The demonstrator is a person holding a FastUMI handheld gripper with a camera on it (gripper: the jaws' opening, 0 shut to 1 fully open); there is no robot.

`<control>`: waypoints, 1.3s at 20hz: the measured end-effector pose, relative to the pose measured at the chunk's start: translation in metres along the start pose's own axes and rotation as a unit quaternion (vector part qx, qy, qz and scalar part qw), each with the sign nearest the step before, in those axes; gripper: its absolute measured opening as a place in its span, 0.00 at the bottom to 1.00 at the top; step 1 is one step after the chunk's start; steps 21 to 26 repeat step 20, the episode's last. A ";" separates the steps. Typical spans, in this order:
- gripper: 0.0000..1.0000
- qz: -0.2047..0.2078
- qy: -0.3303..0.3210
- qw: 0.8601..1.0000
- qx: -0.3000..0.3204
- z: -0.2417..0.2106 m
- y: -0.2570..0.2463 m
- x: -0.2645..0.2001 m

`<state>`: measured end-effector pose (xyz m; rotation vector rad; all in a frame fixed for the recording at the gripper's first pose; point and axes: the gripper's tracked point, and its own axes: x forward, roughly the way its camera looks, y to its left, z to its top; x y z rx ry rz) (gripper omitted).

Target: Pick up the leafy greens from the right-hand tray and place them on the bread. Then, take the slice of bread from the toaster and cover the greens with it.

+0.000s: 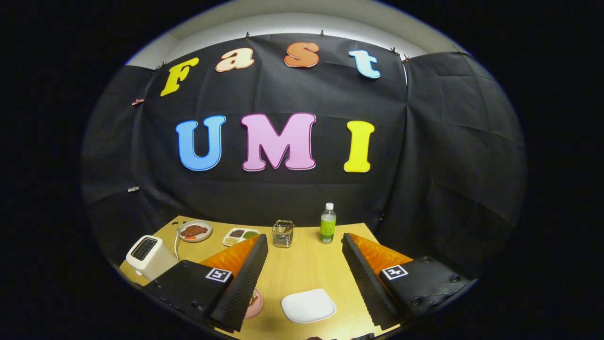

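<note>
My gripper (304, 237) is open and held above the wooden table (302, 269), with nothing between its fingers. A white toaster (147, 256) stands off to the left of the left finger; its top slot looks dark, and I cannot tell what is in it. Low between the fingers lies a white rounded tray (308, 305), whose top looks plain white. A pink plate (255, 304) peeks out from behind the left finger, with a bit of something tan on it, mostly hidden.
Along the table's far edge stand a round plate with a brown piece of food (194, 231), a divided white tray of small foods (240, 236), a metal mesh holder (283, 233) and a green bottle (327, 223). The black cloth wall rises right behind them.
</note>
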<state>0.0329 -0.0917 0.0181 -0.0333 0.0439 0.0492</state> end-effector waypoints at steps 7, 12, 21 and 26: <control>0.98 0.004 -0.037 0.999 -0.001 0.021 -0.043 -0.028; 0.99 0.019 -0.010 1.000 -0.002 0.001 -0.047 -0.022; 0.99 0.027 0.005 1.000 0.011 -0.005 -0.043 -0.011; 0.99 0.027 0.005 1.000 0.011 -0.005 -0.043 -0.011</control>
